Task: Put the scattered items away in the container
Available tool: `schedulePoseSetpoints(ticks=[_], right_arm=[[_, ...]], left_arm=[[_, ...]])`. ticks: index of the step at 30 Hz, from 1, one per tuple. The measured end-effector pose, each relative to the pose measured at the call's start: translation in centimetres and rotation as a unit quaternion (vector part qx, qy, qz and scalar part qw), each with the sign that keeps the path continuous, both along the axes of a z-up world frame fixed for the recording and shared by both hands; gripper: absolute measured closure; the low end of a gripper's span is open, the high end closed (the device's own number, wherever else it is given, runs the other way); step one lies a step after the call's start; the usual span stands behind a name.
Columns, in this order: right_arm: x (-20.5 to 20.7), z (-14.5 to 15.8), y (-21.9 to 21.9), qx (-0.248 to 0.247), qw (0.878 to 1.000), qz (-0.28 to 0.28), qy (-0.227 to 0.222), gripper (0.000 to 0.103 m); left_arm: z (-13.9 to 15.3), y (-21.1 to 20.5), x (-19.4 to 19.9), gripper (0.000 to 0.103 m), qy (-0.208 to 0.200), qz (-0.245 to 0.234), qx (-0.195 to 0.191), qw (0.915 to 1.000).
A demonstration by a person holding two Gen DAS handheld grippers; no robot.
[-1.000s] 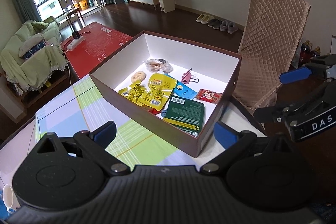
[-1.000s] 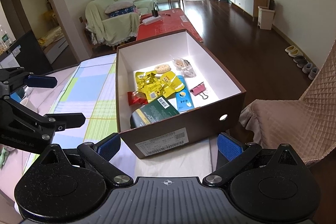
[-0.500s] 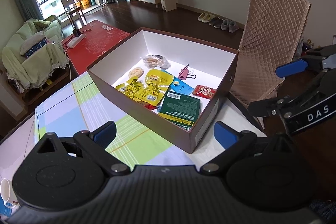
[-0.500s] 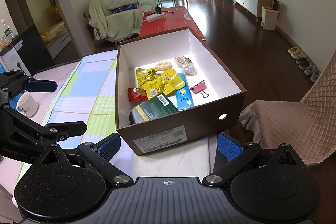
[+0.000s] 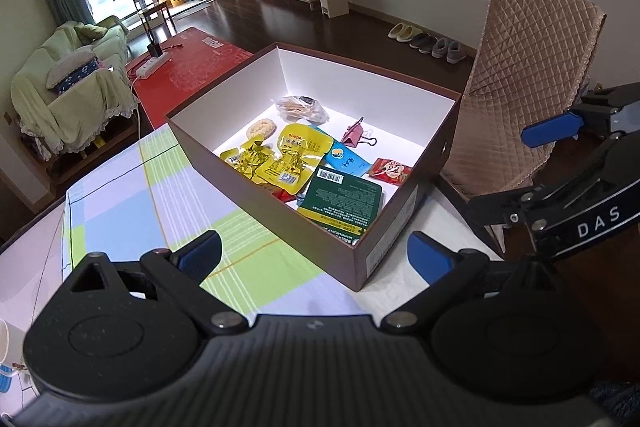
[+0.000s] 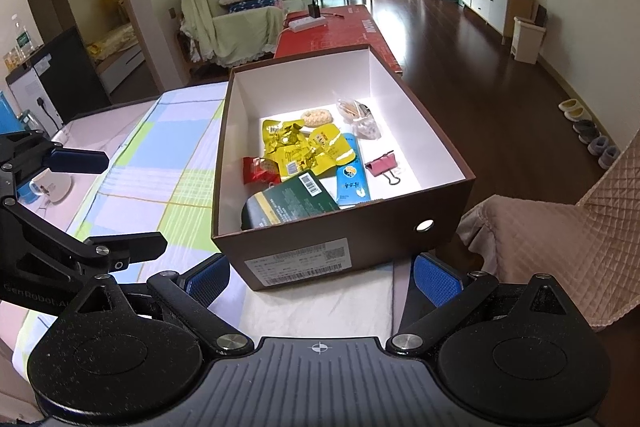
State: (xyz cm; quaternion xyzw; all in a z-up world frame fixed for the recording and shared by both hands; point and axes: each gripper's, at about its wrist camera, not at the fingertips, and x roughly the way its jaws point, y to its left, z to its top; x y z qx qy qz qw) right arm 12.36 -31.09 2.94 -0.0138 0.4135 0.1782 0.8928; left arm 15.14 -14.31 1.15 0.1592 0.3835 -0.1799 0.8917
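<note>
On the checked bench [image 5: 168,211], both grippers have been drawn back slightly from the box [image 6: 360,227]; left gripper [image 5: 314,259] and right gripper [image 6: 322,277] fingers are spread wide, empty, and the items [image 6: 304,155] lie inside.

"DAS" on right gripper [image 5: 560,171] body; "GenRobot.A…", perhaps cut off, on left gripper [image 6: 116,203] body.

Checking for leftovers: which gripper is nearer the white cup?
Left. The left gripper hangs right beside the cup on the table; the right gripper is at the labelled end of the box, farther off.
</note>
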Motion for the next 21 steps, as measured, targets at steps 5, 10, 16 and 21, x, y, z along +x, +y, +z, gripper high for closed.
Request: schedulePoseSetpoints(ticks=[5, 10, 16, 21], right_arm=[[0.8, -0.3, -0.3, -0.002, 1.000, 0.008, 0.001, 0.002], [1.9, -0.5, -0.7, -0.003, 1.000, 0.013, 0.003, 0.002], [3.5, -1.1, -0.7, 0.001, 1.000, 0.025, 0.012, 0.002], [4.9, -1.6, -0.8, 0.003, 0.999, 0.029, 0.019, 0.002]], left_arm=[[-0.4, -0.1, 0.5, 0.005, 0.002, 0.012, -0.002, 0.9999], [-0.7, -0.1, 1.3, 0.005, 0.005, 0.025, -0.001, 0.9997], [-1.2, -0.2, 2.5, 0.005, 0.011, 0.037, 0.001, 0.9992], [-1.7, -0.3, 3.8, 0.005, 0.018, 0.043, 0.004, 0.9989]])
